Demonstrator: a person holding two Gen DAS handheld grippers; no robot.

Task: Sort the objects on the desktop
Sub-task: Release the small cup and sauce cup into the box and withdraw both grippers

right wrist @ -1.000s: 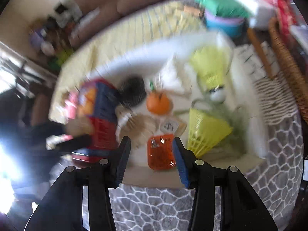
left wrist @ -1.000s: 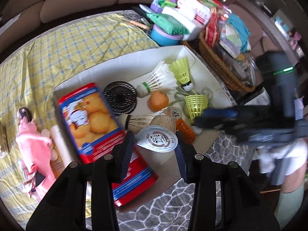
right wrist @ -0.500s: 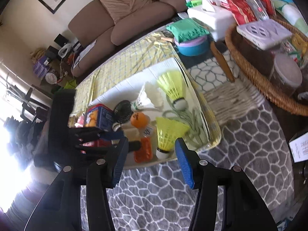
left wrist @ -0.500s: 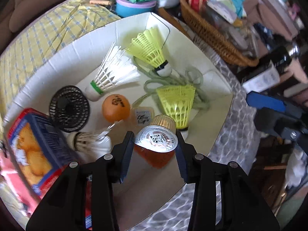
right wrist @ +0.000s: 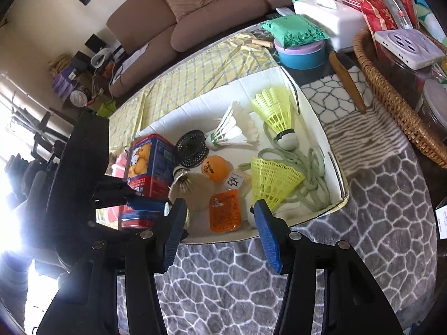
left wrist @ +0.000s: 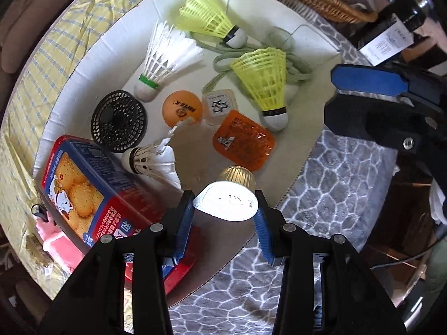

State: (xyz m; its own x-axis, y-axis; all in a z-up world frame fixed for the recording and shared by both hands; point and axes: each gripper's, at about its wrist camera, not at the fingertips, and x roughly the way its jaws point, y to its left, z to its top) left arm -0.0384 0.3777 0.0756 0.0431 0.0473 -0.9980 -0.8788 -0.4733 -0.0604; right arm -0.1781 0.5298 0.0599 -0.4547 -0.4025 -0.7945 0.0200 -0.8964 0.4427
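Jaws of your left gripper [left wrist: 223, 213] squeeze a little jelly cup [left wrist: 227, 199], low in the middle of the frame, above the white tray [left wrist: 83, 64]. Your right gripper [right wrist: 219, 224] has its jaws apart and holds nothing.

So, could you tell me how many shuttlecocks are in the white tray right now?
4. Yellow shuttlecock at the far end; second yellow one near the green cord; white feather one beside the orange ball; worn feather one against the biscuit box. None seems hidden.

Left looks straight down, right slants; both see white tray [left wrist: 117, 42].
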